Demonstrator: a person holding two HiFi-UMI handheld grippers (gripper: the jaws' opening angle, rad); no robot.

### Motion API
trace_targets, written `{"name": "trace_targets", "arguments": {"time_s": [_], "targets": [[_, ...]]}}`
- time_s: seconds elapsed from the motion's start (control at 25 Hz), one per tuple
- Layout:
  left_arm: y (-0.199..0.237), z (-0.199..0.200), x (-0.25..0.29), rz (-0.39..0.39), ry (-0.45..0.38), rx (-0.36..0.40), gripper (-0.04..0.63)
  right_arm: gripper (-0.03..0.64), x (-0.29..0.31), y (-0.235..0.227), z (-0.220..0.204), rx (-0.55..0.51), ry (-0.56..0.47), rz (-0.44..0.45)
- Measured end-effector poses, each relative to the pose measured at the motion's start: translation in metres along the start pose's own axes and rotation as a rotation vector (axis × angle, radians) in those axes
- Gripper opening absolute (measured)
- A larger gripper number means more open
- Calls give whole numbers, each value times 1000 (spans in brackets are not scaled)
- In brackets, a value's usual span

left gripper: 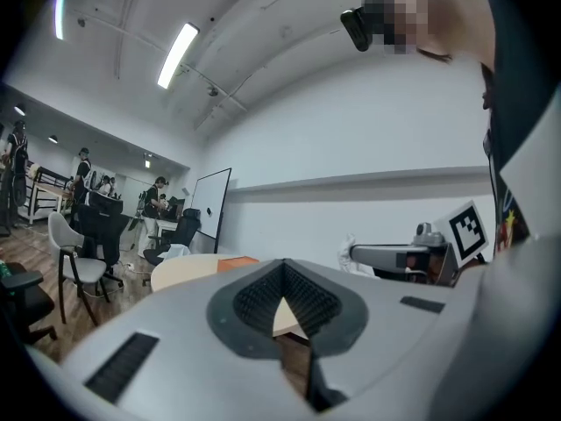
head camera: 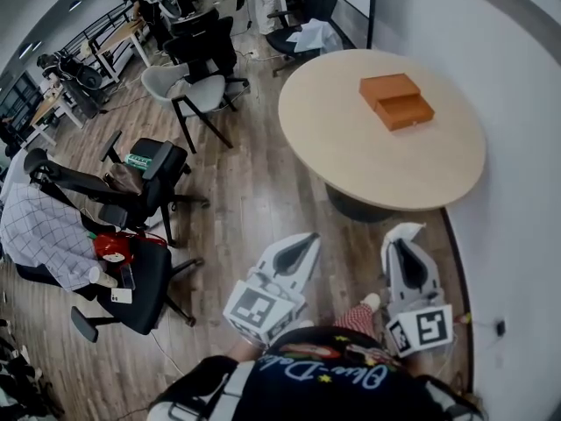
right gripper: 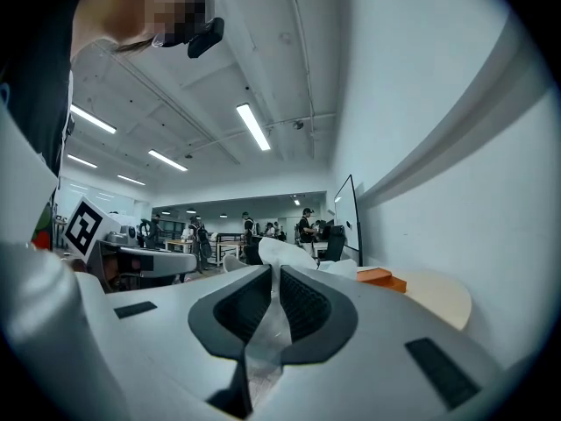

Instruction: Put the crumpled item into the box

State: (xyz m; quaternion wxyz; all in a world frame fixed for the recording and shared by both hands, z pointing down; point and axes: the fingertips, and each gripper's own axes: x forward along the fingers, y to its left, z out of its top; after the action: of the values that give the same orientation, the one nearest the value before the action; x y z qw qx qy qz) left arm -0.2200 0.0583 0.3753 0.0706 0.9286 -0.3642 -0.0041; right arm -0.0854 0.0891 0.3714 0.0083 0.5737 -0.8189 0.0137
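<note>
Clamping a white crumpled item (head camera: 406, 231) in the head view, the right tongs (head camera: 400, 244) are closed, and the item sticks out past their tips. The left tongs (head camera: 307, 240) sit just to the left, also closed, holding nothing. Both are held low and near over the wooden floor (head camera: 245, 200), side by side, pointing toward the far round surface (head camera: 351, 156). The orange box (head camera: 396, 101) lies on that surface as two orange blocks side by side, well apart from both tongs and the item.

In the left gripper view, the left tongs (left gripper: 282, 265) meet at their tips. Only a small gap shows between the ribbed pads, and nothing is clamped there. The box (left gripper: 235, 260) shows far off to the left.

In the right gripper view, the right tongs (right gripper: 273, 274) press together on a thin fold of the item (right gripper: 285, 253), which bulges white beyond the tips. The box (right gripper: 381, 276) rests on the surface (right gripper: 438, 295) farther away to the right.
</note>
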Motion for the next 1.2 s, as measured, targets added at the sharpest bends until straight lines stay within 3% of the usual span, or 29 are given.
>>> {"name": "trace_targets", "arguments": {"time_s": [0.12,0.84,1.0,1.2], "targets": [[1,-3,16,10,38,15,-8,26,5,-22,0,-5,2,-4],[-19,13,117,65,63,64,-8,26,28,-128,9,36,-24,18],[-34,24,140,63,23,83,-8,26,24,-152,6,44,-24,13],[-50,24,169,63,29,92,-8,26,20,-185,4,58,-27,2]]}}
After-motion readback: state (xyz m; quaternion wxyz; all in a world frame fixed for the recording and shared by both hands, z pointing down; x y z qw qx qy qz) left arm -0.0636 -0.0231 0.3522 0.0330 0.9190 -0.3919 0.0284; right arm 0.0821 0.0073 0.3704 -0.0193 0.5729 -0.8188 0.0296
